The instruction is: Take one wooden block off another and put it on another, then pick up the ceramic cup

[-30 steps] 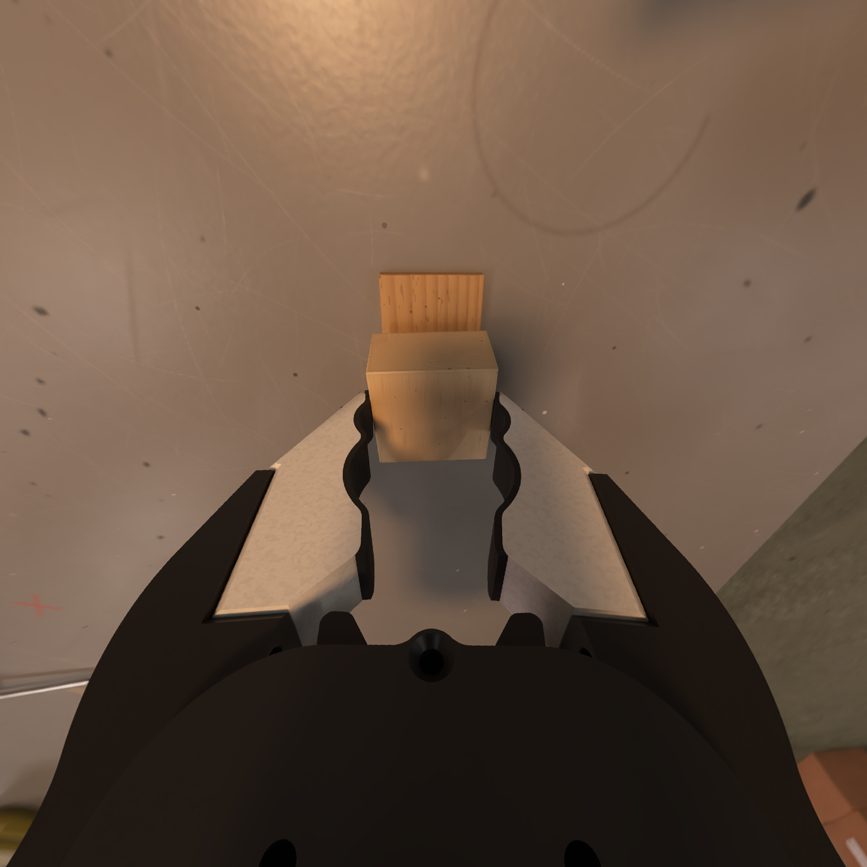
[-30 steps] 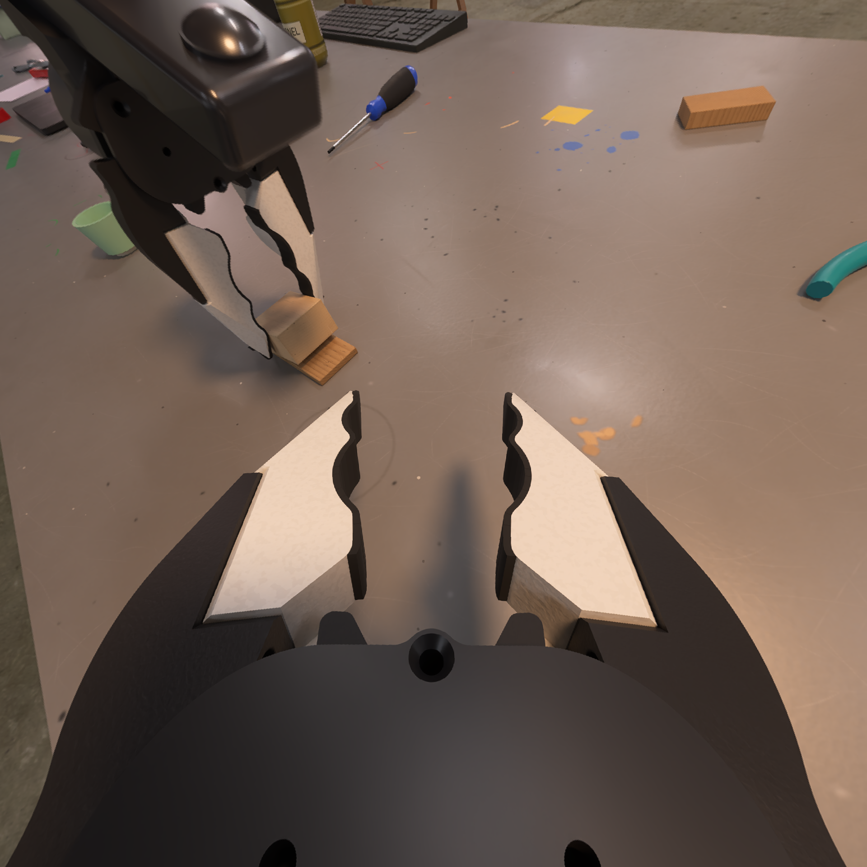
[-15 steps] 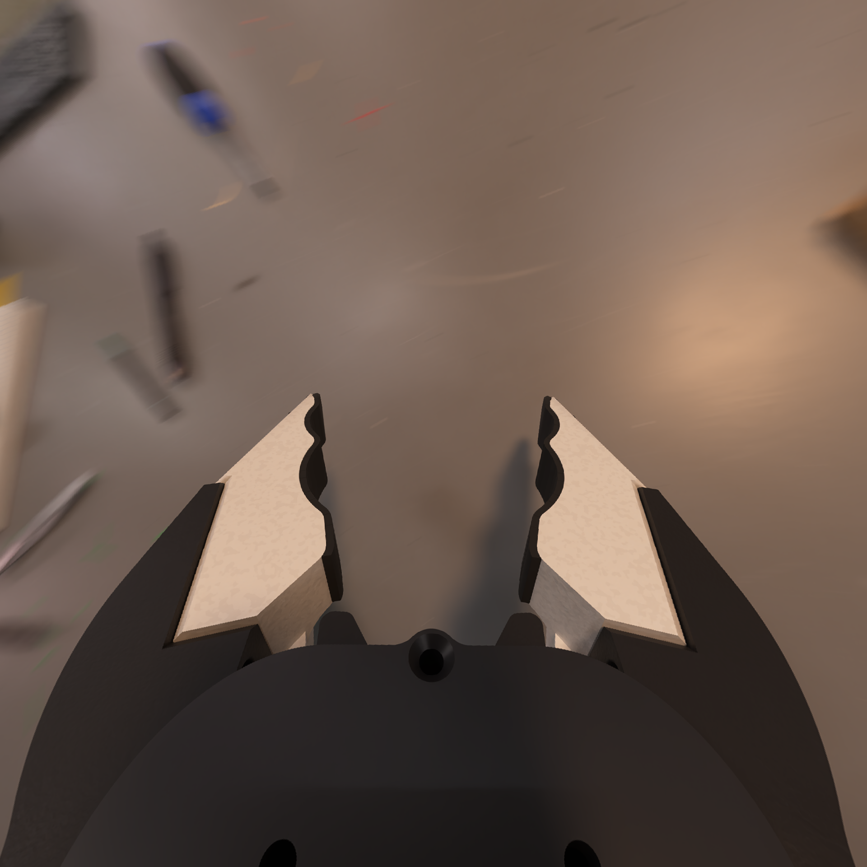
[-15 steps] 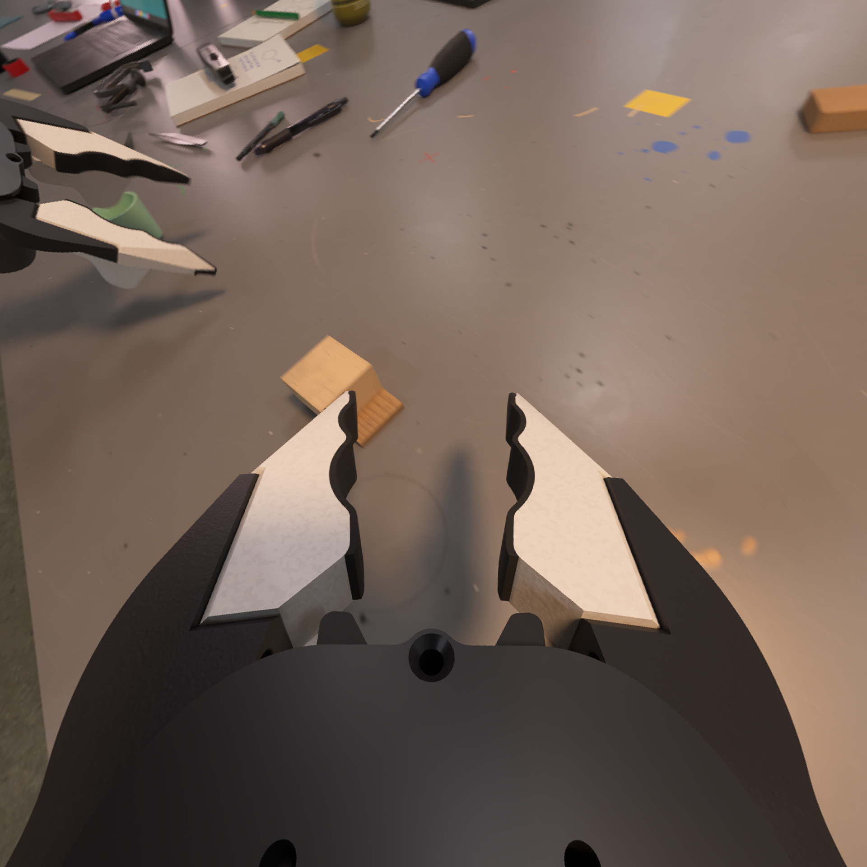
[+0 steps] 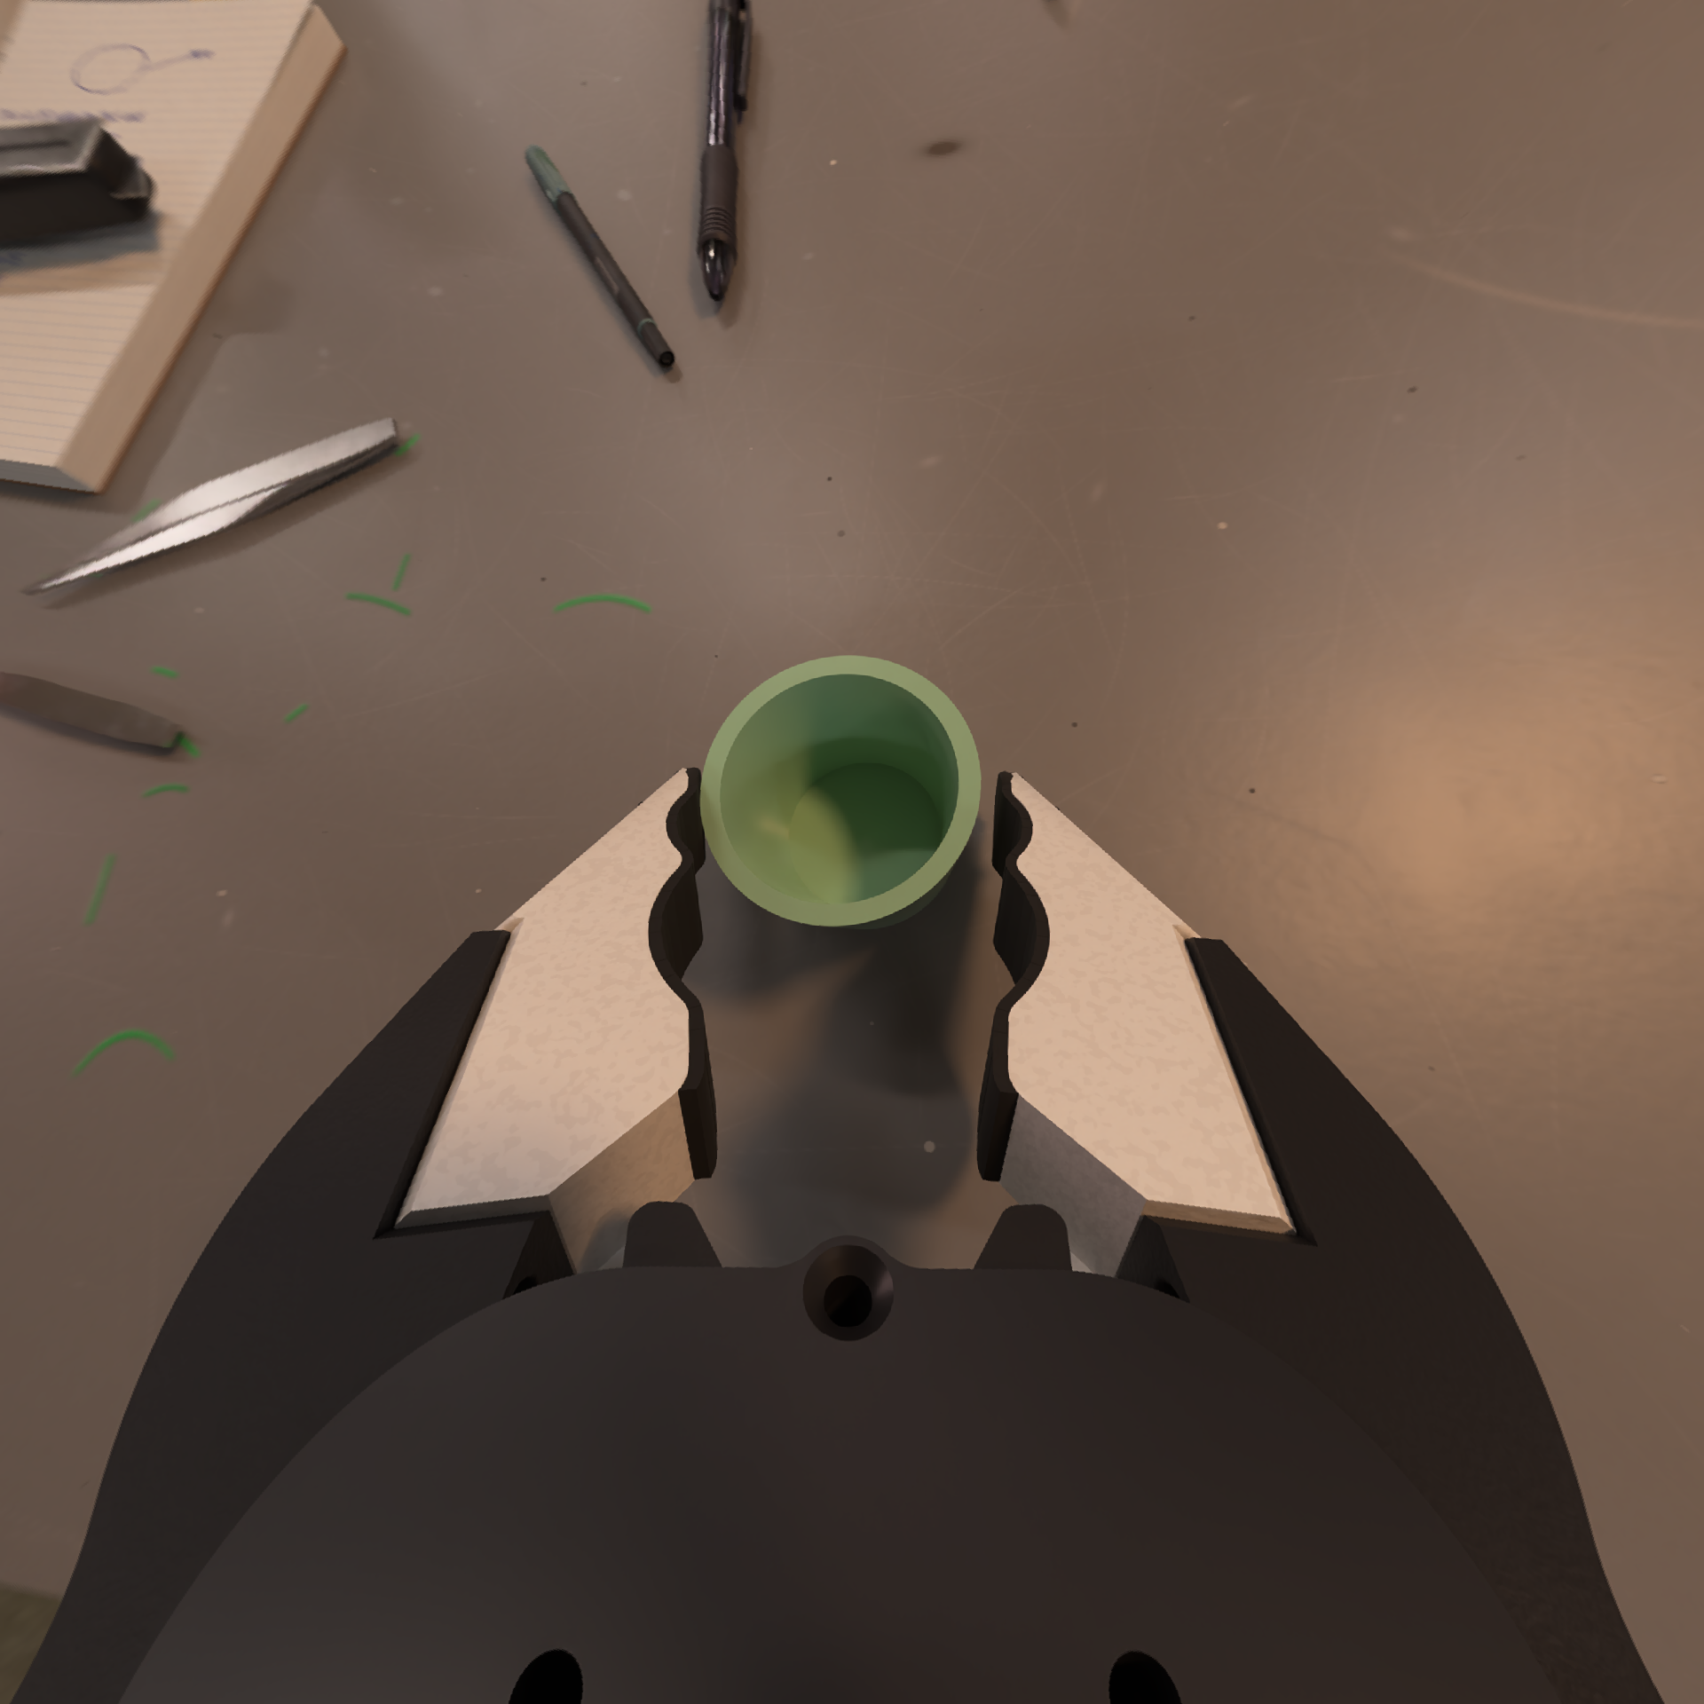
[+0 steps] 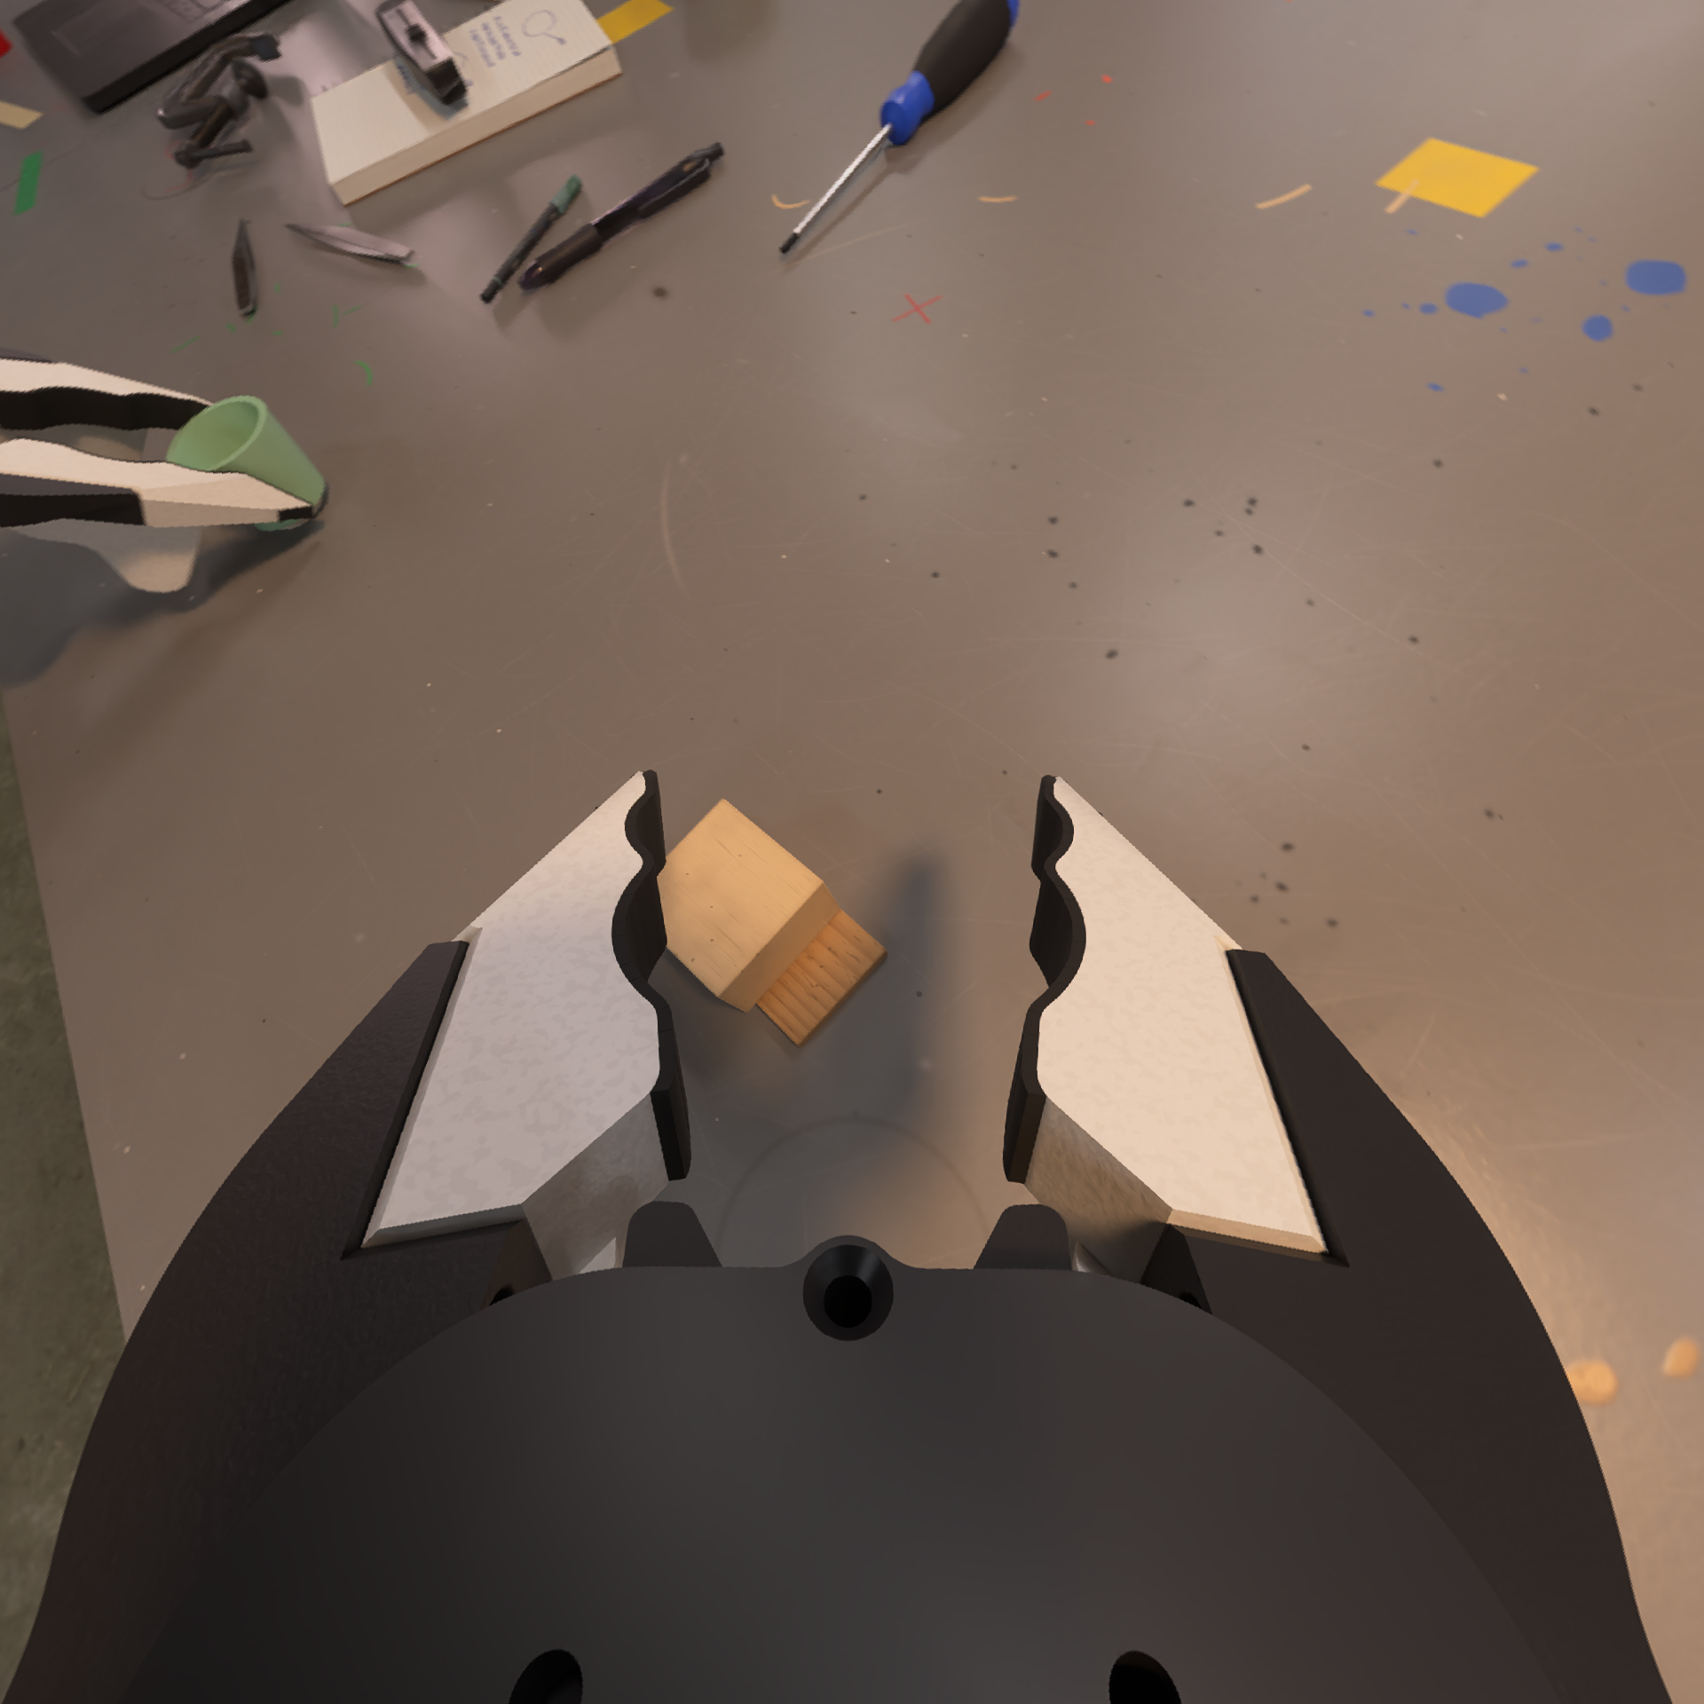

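A green ceramic cup (image 5: 839,793) stands on the table between the fingertips of my left gripper (image 5: 846,784), which is open around it. The left finger is close against the rim and the right finger stands a little apart. A pale wooden block (image 6: 738,899) rests on a flat, darker wooden block (image 6: 821,991). My right gripper (image 6: 848,784) is open and empty above them, with the pale block beside its left finger. In the right wrist view the left gripper (image 6: 263,456) and the cup (image 6: 254,447) show at the far left.
A notepad (image 5: 138,249), two pens (image 5: 599,249), a metal blade (image 5: 221,502) and a dark file (image 5: 88,715) lie beyond the cup. A blue-handled screwdriver (image 6: 904,111) and a yellow square (image 6: 1457,175) lie farther off. The table's left edge (image 6: 55,1014) is near.
My left gripper let go of the pale block, leaving it on the flat block, opened and swung over to the green cup. My right gripper moved forward over the blocks.
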You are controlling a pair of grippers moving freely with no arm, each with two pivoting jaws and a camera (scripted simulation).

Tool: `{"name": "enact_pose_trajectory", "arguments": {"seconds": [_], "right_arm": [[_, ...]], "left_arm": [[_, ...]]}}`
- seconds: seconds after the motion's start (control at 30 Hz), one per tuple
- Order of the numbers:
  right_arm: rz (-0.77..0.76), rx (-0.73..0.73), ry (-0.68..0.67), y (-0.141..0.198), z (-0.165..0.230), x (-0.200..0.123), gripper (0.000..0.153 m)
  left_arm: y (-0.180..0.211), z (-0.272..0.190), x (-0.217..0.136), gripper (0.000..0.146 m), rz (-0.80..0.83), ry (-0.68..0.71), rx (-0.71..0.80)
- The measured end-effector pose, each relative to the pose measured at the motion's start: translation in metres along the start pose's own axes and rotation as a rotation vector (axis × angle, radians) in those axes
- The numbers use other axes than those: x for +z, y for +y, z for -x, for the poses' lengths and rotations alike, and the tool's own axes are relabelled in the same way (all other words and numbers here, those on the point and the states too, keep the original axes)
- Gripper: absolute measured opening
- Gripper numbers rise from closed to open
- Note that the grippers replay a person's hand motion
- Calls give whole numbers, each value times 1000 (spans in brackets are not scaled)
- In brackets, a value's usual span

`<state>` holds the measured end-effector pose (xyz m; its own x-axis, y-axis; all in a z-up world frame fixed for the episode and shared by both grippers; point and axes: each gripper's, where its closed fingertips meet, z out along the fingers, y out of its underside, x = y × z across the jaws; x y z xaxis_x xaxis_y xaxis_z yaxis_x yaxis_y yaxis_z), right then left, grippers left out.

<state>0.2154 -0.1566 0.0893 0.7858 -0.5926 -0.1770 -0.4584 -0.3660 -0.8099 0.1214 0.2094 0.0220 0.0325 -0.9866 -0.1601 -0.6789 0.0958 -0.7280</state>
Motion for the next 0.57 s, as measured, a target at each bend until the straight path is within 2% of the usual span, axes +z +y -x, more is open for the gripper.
{"name": "enact_pose_trajectory", "arguments": {"seconds": [0.1,0.27,0.4,0.57], "right_arm": [[3,31,28,4,-7,-2,81],[12,40,60,8,-16,-6,81],[22,74,64,12,-24,-9,82],[61,129,158,19,-67,-22,83]], "left_arm": [[2,-3,0,65,-5,71,-33],[2,-5,-1,66,-16,101,-37],[2,-11,-1,59,-17,114,-47],[-7,-26,-4,59,-46,161,-54]]}}
